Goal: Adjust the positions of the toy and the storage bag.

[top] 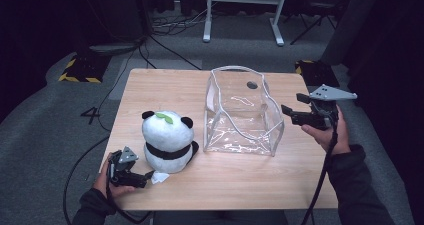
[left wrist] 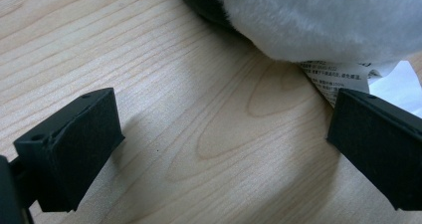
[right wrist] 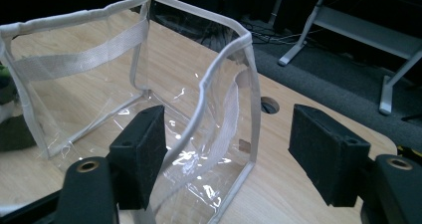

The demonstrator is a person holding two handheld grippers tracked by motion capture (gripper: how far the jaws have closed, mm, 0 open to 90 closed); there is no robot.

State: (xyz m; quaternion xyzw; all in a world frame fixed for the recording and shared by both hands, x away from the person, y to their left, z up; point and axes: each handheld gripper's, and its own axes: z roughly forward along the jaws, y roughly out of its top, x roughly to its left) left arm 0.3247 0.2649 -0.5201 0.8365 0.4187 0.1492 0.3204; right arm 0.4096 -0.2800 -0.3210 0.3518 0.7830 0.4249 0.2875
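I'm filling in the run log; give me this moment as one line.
left gripper: open, beside panda plush tag | right gripper: open, at clear bag right wall | plush: outside bag, on table

Panda (top: 168, 140) left of bag (top: 242, 112) on table (top: 250, 175).

- Panda plush toy (top: 168, 140): soft, fuzzy white and black pile, with a printed white fabric care label (left wrist: 332, 79) at its base.
- Clear bag (top: 242, 112): glossy transparent plastic that catches glints of light, edged in matt grey woven trim.
- Table (top: 165, 87): pale wood-grain top, smooth with a satin sheen.
- Right gripper (right wrist: 229, 149): matt black pads (right wrist: 323, 149), slightly rough.
- Floor (top: 45, 130): matt grey carpet.
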